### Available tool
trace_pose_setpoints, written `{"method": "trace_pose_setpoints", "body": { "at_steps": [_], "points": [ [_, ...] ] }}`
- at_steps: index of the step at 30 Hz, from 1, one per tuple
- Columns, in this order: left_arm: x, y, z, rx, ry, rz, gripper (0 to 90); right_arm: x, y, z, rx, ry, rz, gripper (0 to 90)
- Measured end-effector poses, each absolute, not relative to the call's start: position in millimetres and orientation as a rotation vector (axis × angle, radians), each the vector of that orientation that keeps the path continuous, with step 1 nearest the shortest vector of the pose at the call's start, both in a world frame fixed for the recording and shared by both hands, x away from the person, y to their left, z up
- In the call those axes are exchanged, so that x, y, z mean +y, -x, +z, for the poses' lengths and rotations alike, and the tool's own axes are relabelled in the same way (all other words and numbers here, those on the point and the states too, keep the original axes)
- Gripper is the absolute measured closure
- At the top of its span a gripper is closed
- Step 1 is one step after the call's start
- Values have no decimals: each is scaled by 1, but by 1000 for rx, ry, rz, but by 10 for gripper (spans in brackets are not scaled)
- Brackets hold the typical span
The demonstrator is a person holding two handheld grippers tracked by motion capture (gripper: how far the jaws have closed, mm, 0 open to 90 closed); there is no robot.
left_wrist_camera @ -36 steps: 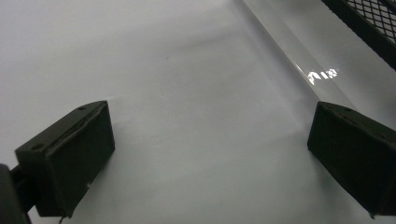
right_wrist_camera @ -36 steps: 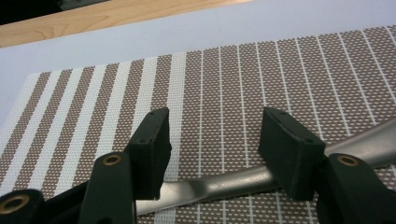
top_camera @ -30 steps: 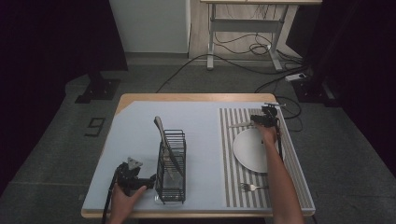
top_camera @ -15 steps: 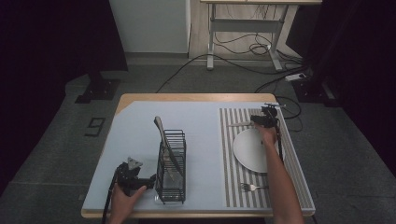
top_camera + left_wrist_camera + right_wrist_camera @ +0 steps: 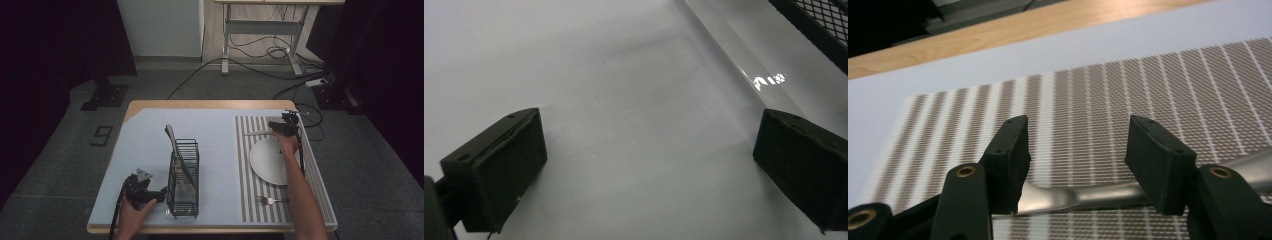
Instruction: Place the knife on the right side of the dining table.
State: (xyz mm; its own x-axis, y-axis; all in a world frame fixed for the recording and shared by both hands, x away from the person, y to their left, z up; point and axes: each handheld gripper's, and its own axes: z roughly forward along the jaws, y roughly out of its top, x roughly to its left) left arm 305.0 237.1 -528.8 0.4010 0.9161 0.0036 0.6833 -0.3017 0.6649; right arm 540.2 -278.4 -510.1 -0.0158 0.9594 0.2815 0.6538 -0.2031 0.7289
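Note:
My right gripper hovers low over the far end of the striped placemat, just beyond the white plate. Its jaws stand open. A metal utensil handle lies flat on the mat and runs crosswise between them, with no pad pressing on it. That utensil points left from the gripper. My left gripper rests near the front edge, left of the black wire rack. Its jaws are wide open over bare mat.
A long utensil leans in the rack, which stands on a clear tray. A fork lies on the placemat near the front. The light blue mat covers the wooden table.

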Motion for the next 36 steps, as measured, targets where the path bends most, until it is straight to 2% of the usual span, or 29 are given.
{"method": "trace_pose_setpoints", "body": {
  "at_steps": [14,24,30,36],
  "points": [
    [237,-305,-529,1358,-2080,523,1,-258,-505,-487,1816,-1736,1172,416],
    [237,-305,-529,1360,-2081,521,1,-233,-444,-467,1904,-1579,1332,405],
    [237,-305,-529,1361,-2077,521,1,-213,-408,-473,1977,-1507,1382,401],
    [237,-305,-529,1361,-2077,522,1,-198,-388,-478,2032,-1452,1417,400]
  ]
}}
